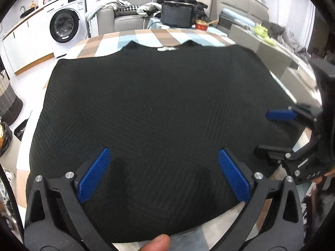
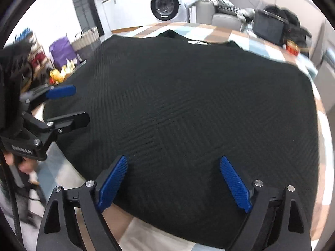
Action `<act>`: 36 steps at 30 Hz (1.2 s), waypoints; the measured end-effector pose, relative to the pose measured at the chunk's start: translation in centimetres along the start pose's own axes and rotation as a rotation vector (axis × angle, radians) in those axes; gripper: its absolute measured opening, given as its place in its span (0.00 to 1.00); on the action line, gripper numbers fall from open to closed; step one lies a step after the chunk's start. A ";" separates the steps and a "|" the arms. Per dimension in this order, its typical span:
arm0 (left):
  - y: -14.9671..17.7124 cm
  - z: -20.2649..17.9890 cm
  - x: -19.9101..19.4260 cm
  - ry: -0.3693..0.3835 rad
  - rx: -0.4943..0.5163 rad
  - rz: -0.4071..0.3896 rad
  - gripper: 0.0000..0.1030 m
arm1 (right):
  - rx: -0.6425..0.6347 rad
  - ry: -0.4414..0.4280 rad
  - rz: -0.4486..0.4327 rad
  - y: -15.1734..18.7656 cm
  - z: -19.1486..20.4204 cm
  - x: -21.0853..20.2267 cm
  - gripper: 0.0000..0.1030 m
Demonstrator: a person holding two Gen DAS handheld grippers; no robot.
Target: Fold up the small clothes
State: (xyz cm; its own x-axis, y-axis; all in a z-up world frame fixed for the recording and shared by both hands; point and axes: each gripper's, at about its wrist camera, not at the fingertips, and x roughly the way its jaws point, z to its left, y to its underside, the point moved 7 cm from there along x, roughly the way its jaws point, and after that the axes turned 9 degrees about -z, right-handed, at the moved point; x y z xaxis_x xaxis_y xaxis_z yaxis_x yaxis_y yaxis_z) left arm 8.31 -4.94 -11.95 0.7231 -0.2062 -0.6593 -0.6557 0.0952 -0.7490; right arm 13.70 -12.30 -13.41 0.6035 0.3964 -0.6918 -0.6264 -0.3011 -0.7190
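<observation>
A black knitted top point(image 1: 159, 96) point(image 2: 188, 104) lies spread flat on the checked tablecloth point(image 1: 146, 37), its neckline with a white label point(image 1: 166, 49) at the far side. My left gripper point(image 1: 163, 152) hovers open over the near part of the top, with only flat fabric below its blue pads. My right gripper point(image 2: 173, 159) is open too, above the near hem. Each gripper shows in the other's view: the right gripper point(image 1: 262, 133) at the top's right edge, the left gripper point(image 2: 80, 104) at its left edge.
A black box point(image 1: 177, 14) and a red tin point(image 1: 202, 25) stand past the table's far edge, before a grey sofa point(image 1: 125, 18). A washing machine point(image 1: 65, 27) stands at the back left and a woven basket point(image 1: 8, 102) on the floor. A thumb point(image 1: 160, 241) shows at the bottom.
</observation>
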 end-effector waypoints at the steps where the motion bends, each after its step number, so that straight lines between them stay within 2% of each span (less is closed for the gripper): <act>1: 0.3 0.0 0.1 -0.005 0.006 0.012 0.99 | -0.027 0.013 0.003 0.1 0.2 0.1 0.89; 6: 1.5 -0.2 0.9 0.005 0.047 0.060 0.99 | -0.045 0.030 -0.014 0.5 0.1 0.1 0.89; 10: 1.8 -0.1 1.2 -0.008 0.083 0.061 0.99 | -0.050 0.070 -0.014 1.2 -0.8 -0.5 0.89; 16: 2.2 1.0 0.7 -0.013 0.071 0.059 0.99 | 0.049 0.089 -0.026 3.0 -5.1 -3.1 0.89; 22: 1.8 1.6 0.1 -0.010 0.039 0.052 0.99 | 0.066 0.132 -0.052 2.7 -5.1 -4.6 0.89; 24: 1.3 2.3 0.0 -0.022 0.004 0.031 0.99 | 0.042 0.124 -0.075 1.6 -3.9 -4.1 0.89; 27: 1.3 4.0 0.6 -0.056 -0.035 0.045 0.99 | 0.047 0.128 -0.079 0.0 -3.2 -2.0 0.89; 30: 1.4 4.3 0.5 -0.046 -0.016 0.045 0.99 | 0.066 0.124 -0.039 -0.3 -3.4 0.4 0.89; 33: 1.7 4.4 0.4 -0.034 0.007 0.054 0.99 | 0.015 0.158 -0.041 0.0 -4.0 0.2 0.89; 36: 1.8 4.7 0.1 -0.024 -0.006 0.045 0.99 | 0.061 0.137 -0.045 1.1 -5.7 -1.1 0.89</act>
State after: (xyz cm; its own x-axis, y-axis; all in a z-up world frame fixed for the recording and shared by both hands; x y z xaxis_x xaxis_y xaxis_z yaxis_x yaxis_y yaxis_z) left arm 8.22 -0.21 -13.72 0.6976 -0.1780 -0.6940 -0.6891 0.0985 -0.7179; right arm 15.12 -18.00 -13.78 0.6909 0.2850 -0.6644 -0.6234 -0.2303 -0.7472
